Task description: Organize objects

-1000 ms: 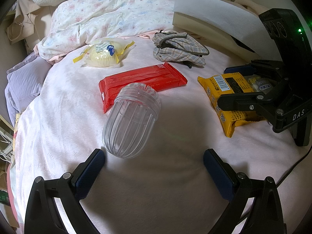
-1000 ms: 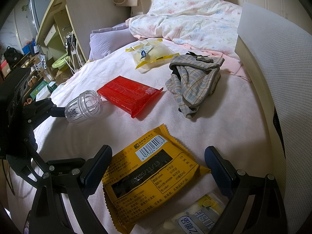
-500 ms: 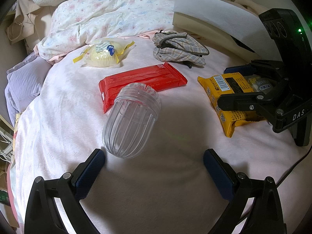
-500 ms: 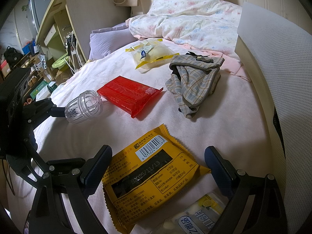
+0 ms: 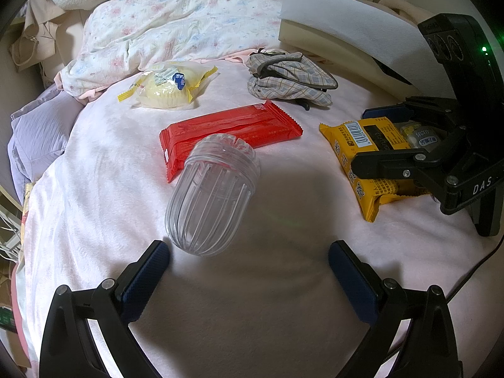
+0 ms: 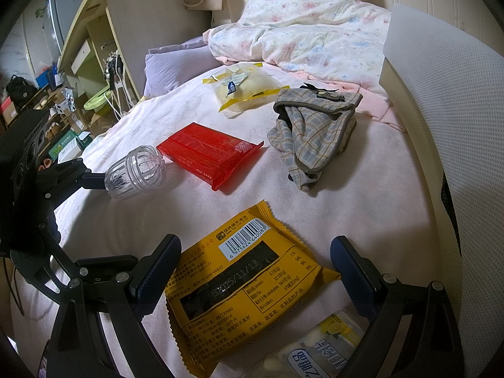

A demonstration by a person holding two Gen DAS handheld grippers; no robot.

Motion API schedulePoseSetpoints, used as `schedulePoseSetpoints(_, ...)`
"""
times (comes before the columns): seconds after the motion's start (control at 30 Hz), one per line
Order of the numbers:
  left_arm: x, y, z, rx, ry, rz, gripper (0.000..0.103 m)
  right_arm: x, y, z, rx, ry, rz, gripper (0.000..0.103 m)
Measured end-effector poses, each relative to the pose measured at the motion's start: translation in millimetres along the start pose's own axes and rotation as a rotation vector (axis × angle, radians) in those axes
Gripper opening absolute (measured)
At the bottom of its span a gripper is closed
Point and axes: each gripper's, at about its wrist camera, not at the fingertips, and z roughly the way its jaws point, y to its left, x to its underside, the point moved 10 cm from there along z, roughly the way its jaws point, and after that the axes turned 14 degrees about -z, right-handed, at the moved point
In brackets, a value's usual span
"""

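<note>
**Status: sorting not yet begun, all items loose on the bed**

1. Gripper state. The left hand-held gripper [image 5: 247,253] stands with its jaws spread wide and holds nothing. The right hand-held gripper [image 6: 256,255] is likewise spread wide and empty.

2. Item positions. All objects lie scattered on the pink bed cover [image 5: 283,299].
   - The clear ribbed jar [image 5: 212,195] lies on its side just ahead of the left gripper, nearer its left finger; its mouth end overlaps the edge of the red packet [image 5: 230,134].
   - The yellow snack packet [image 6: 249,286] lies between the right gripper's fingers, partly beneath them.
   - A small clear packet with lemon print [image 6: 324,346] lies just beside the yellow packet, partly tucked under it.
   - The wrapped yellow bun [image 5: 167,88] lies near the floral quilt [image 5: 176,22].
   - The plaid cloth [image 5: 289,78] lies crumpled, well apart from the bun.

3. Progress assessment. No item appears grouped, stacked or contained, and no bin or tray is visible. By judgement, the task stands at its start.

4. Remaining work. Every item still needs placing. The likely first picks are the jar for the left gripper and the yellow packet for the right, since each is already lined up.
</note>
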Motion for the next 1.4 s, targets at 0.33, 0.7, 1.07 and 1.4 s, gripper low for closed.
schedulePoseSetpoints(0.33, 0.0, -0.2, 0.1, 0.002, 0.0, 0.003, 0.103, 0.4, -1.1, -0.4, 0.007, 0.004, 0.001, 0.095)
schedulePoseSetpoints(0.7, 0.2, -0.4, 0.4, 0.004, 0.001, 0.006, 0.103, 0.8, -1.8, -0.4, 0.013, 0.008, 0.002, 0.095)
schedulePoseSetpoints(1.07, 0.2, -0.7, 0.1, 0.006, 0.001, 0.009, 0.103, 0.9, -2.4, -0.6, 0.02, 0.012, 0.003, 0.095)
schedulePoseSetpoints(1.4, 0.2, -0.8, 0.0, 0.009, 0.002, 0.013, 0.103, 1.1, -3.2, -0.8, 0.026, 0.017, 0.003, 0.095)
